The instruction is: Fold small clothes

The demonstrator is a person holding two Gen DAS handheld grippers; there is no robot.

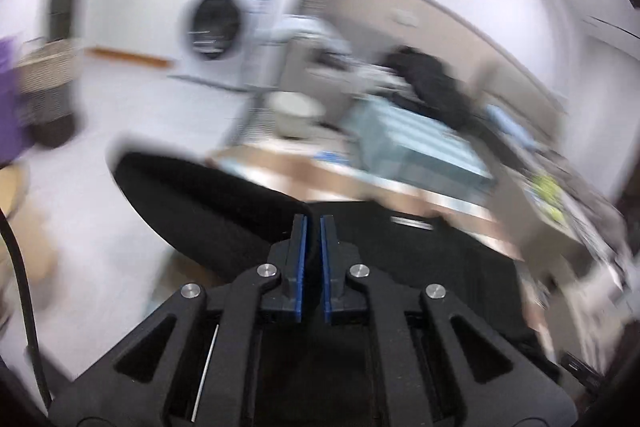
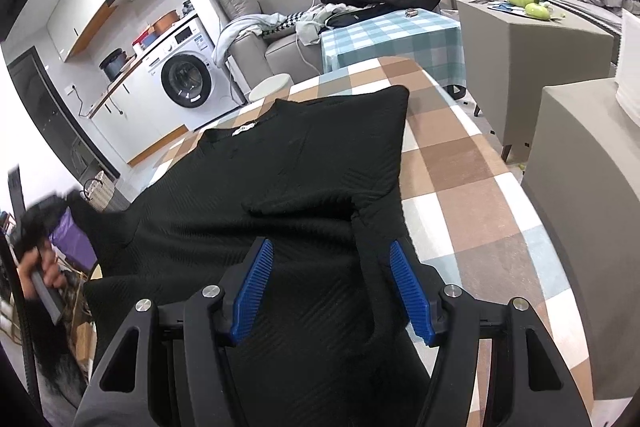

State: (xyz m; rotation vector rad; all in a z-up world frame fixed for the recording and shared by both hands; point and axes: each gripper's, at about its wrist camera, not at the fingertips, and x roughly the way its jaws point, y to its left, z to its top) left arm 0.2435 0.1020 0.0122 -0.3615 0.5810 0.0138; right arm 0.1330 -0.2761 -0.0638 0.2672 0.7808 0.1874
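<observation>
The left wrist view looks forward along its own fingers from low and close over the black garment [image 1: 224,211], badly blurred, facing the washing machine [image 1: 214,27] at 11 o'clock. The right wrist view sits higher, sharp, tilted down across the checked tablecloth [image 2: 460,163] toward the far wall. Both share the garment [image 2: 288,179], the washing machine [image 2: 186,79] at 10 o'clock, and the blue checked cloth [image 2: 392,37] at 1 o'clock
</observation>
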